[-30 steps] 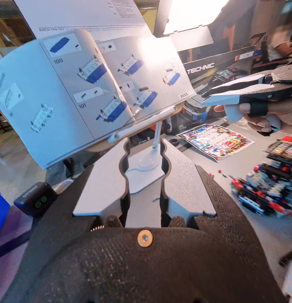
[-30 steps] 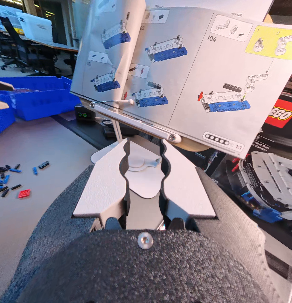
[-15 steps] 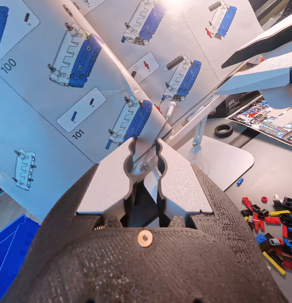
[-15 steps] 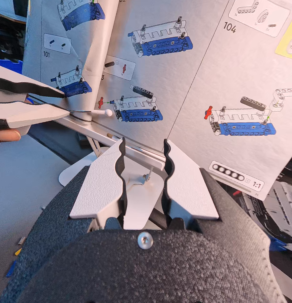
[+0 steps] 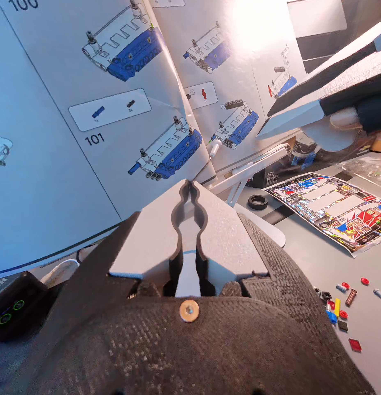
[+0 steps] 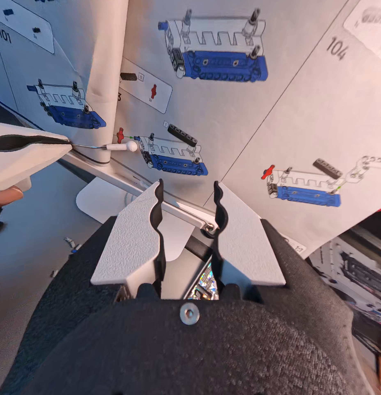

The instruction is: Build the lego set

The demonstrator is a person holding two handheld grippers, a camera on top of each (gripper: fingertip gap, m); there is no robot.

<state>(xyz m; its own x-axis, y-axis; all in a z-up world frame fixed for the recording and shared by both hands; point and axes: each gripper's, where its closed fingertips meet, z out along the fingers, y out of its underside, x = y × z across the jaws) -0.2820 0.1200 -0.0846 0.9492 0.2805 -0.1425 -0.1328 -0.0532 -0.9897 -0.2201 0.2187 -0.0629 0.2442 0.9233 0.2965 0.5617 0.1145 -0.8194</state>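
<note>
The left gripper (image 5: 189,185) had its jaws pressed together on the thin wire page-holder clip (image 6: 121,146), whose white tip lay across the open instruction booklet (image 5: 112,89). The right gripper (image 6: 187,187) hung with jaws spread, gripping nothing, just before the white book stand (image 6: 181,210). The booklet's pale pages showed blue-and-white assembly drawings. Loose lego pieces (image 5: 339,305) lay scattered on the grey table (image 5: 313,265) beside a glittering sticker sheet (image 5: 335,205).
</note>
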